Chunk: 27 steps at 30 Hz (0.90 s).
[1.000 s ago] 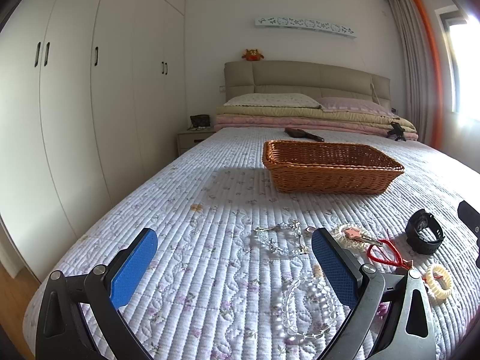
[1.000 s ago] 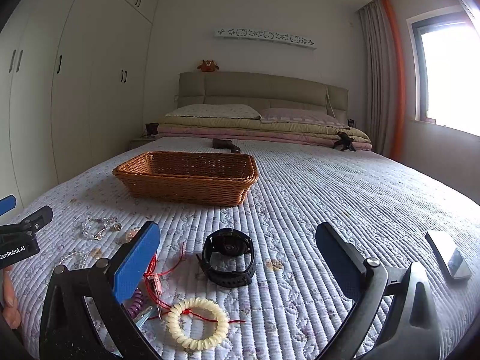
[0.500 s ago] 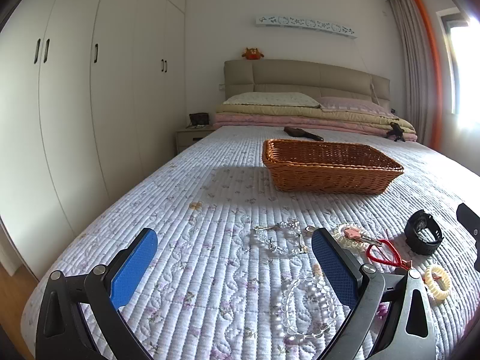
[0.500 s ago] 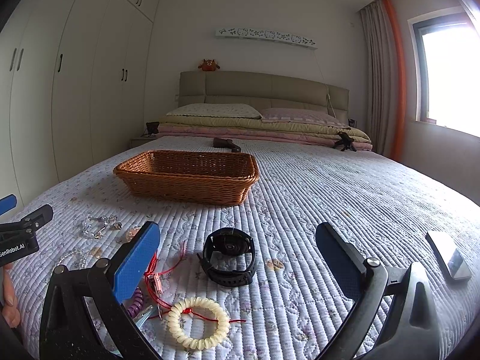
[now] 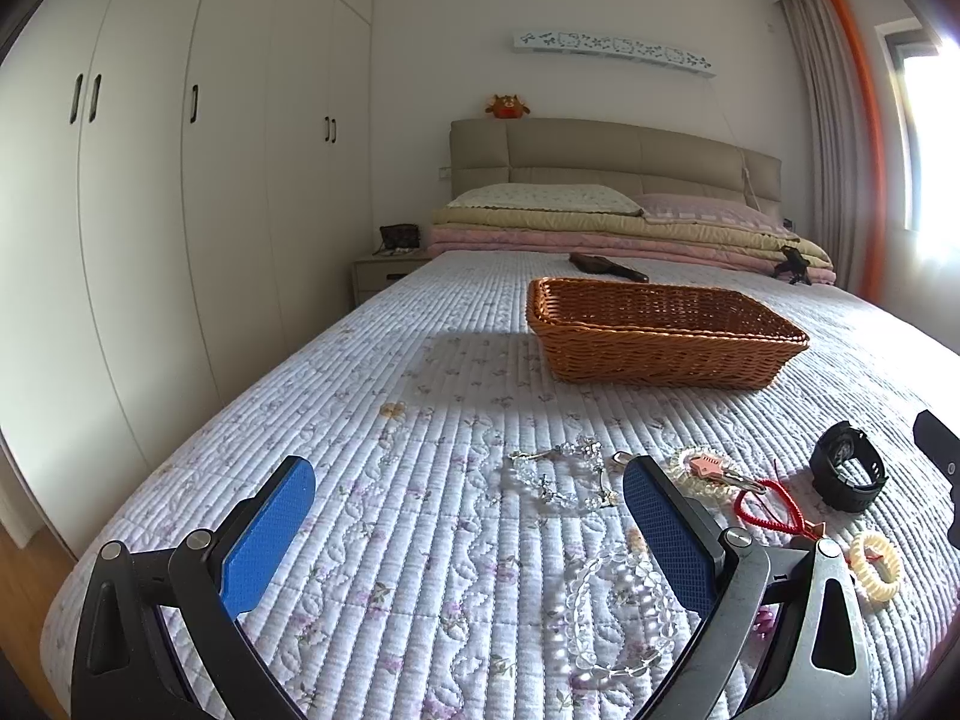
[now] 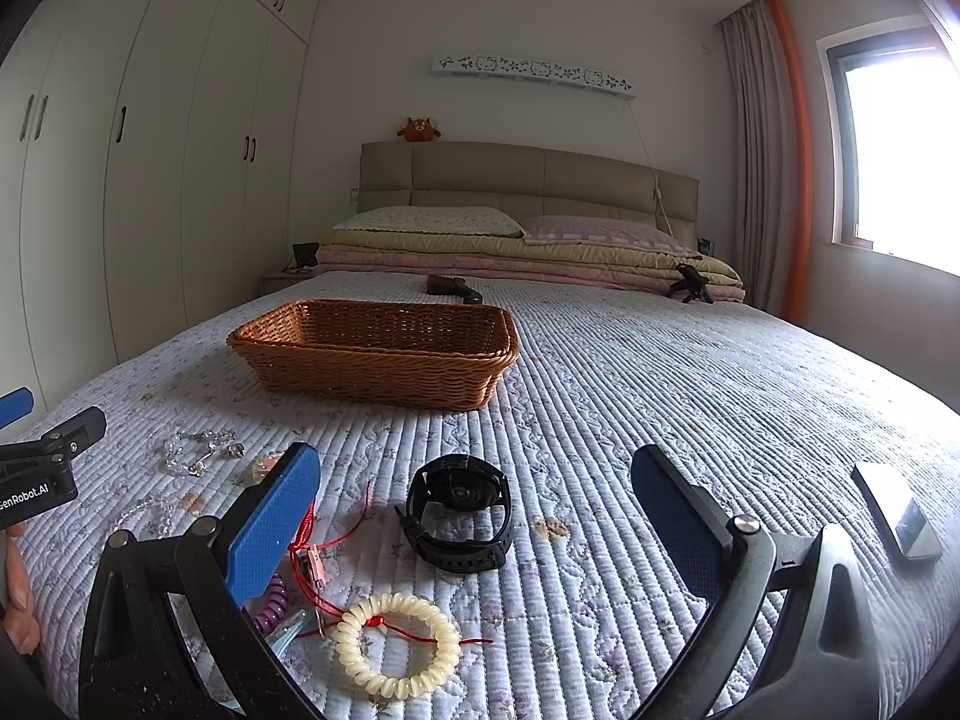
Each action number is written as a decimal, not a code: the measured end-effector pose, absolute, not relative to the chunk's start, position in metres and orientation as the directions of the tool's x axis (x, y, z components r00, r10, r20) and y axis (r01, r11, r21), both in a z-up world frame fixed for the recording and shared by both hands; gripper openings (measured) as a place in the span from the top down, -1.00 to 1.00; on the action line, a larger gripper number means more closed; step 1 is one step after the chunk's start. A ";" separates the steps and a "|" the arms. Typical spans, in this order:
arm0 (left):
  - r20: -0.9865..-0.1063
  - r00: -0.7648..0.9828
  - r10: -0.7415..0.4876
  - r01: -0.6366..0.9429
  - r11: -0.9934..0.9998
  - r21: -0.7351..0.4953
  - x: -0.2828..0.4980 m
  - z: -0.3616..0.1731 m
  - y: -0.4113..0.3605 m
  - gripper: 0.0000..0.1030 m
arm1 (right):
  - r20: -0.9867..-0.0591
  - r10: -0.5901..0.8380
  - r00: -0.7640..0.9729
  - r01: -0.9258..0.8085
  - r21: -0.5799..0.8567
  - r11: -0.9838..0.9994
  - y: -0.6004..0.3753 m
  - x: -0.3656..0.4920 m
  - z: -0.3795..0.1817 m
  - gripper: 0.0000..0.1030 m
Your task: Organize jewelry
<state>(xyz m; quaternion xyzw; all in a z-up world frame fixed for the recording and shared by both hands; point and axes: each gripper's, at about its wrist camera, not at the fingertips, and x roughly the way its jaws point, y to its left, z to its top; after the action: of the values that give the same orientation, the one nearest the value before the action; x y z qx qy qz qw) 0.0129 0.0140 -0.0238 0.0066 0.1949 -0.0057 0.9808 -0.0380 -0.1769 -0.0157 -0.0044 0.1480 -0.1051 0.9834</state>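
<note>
A brown wicker basket (image 5: 660, 330) (image 6: 378, 354) stands empty on the quilted bed. Jewelry lies in front of it: a crystal bracelet (image 5: 558, 474) (image 6: 192, 450), a clear bead bracelet (image 5: 618, 612), a red cord with a charm (image 5: 774, 504) (image 6: 312, 546), a black watch (image 5: 849, 474) (image 6: 459, 510) and a cream bead bracelet (image 5: 876, 564) (image 6: 396, 642). My left gripper (image 5: 468, 528) is open and empty above the quilt, the crystal bracelet just ahead. My right gripper (image 6: 474, 510) is open and empty, with the watch between its fingers.
A phone (image 6: 897, 510) lies on the quilt at the right. A dark hairbrush (image 5: 606, 267) and folded bedding (image 5: 600, 228) are behind the basket. White wardrobes (image 5: 180, 180) line the left wall. The bed's left edge drops to a wooden floor (image 5: 24, 588).
Both views have shifted very slightly; the grippers stay open and nothing on the bed has moved.
</note>
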 end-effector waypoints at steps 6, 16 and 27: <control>-0.385 0.923 -0.011 0.016 1.000 0.010 0.013 -0.024 0.014 -0.98 | -0.291 -0.200 0.936 0.198 -0.038 0.980 -0.177 -0.038 -0.016 -1.00; -0.388 0.922 -0.014 0.018 1.000 0.007 0.014 -0.024 0.014 -0.98 | -0.291 -0.198 0.936 0.196 -0.037 0.980 -0.176 -0.039 -0.016 -1.00; -0.399 0.917 -0.013 0.015 1.000 0.002 0.017 -0.025 0.015 -0.98 | -0.290 -0.198 0.937 0.196 -0.036 0.980 -0.176 -0.039 -0.016 -1.00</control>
<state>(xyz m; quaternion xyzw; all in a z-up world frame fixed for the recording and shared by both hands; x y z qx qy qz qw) 0.0169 0.0153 -0.0245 0.0024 0.2038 -0.0073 0.9790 -0.0387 -0.1756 -0.0163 -0.0033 0.1476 -0.0999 0.9840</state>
